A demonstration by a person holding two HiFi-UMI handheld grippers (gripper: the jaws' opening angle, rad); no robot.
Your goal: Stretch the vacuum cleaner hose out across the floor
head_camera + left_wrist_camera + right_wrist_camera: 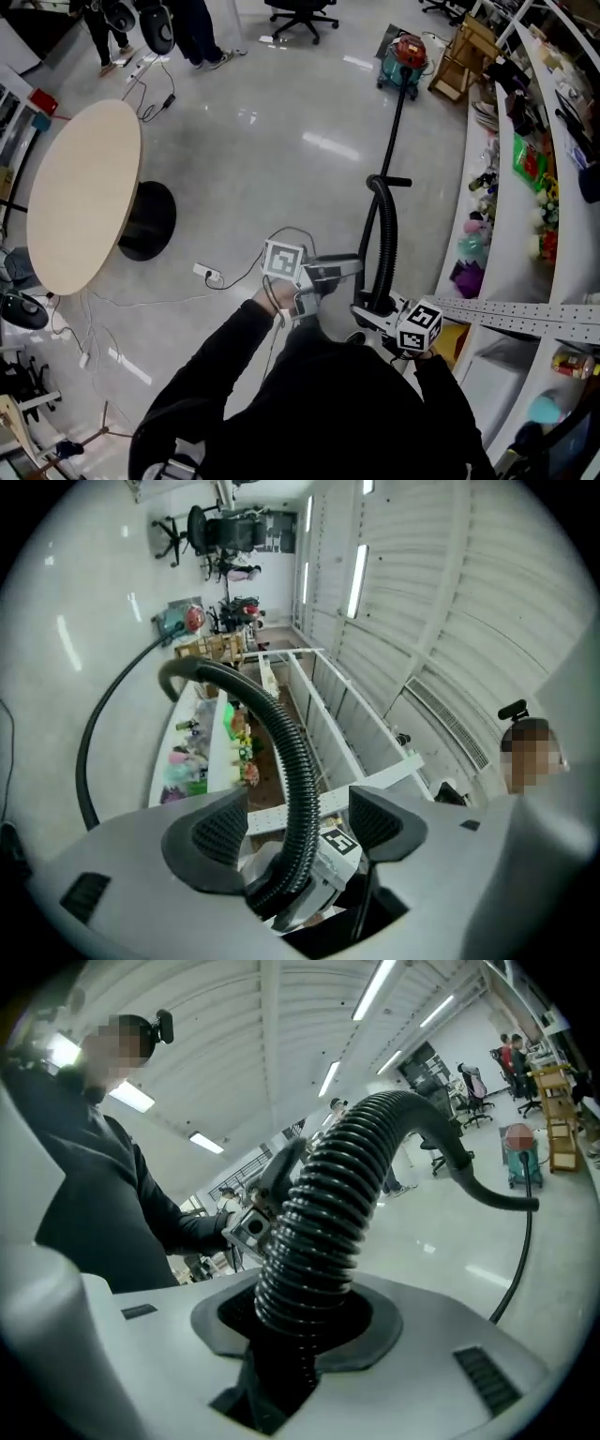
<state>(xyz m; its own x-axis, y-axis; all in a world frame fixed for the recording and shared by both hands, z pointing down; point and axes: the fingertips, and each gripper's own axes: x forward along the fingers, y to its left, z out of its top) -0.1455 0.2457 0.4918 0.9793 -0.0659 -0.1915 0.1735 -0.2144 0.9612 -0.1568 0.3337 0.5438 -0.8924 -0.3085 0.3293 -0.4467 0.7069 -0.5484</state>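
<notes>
Two grippers, one ribbed black hose (384, 234): the right gripper (314, 1321) is clamped tight round it, while the left gripper (300, 822) stands wide, the hose running loose between its pads. The hose arches up, then leads across the floor to the vacuum cleaner (405, 58). It looks light, springy and bendy, so best gripped in the ribs near the free end.

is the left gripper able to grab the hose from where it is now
Probably yes: the hose appears to run between the left gripper's open fingers, with nothing else blocking it. The right gripper clamps the same hose close by, so room is tight.
</notes>
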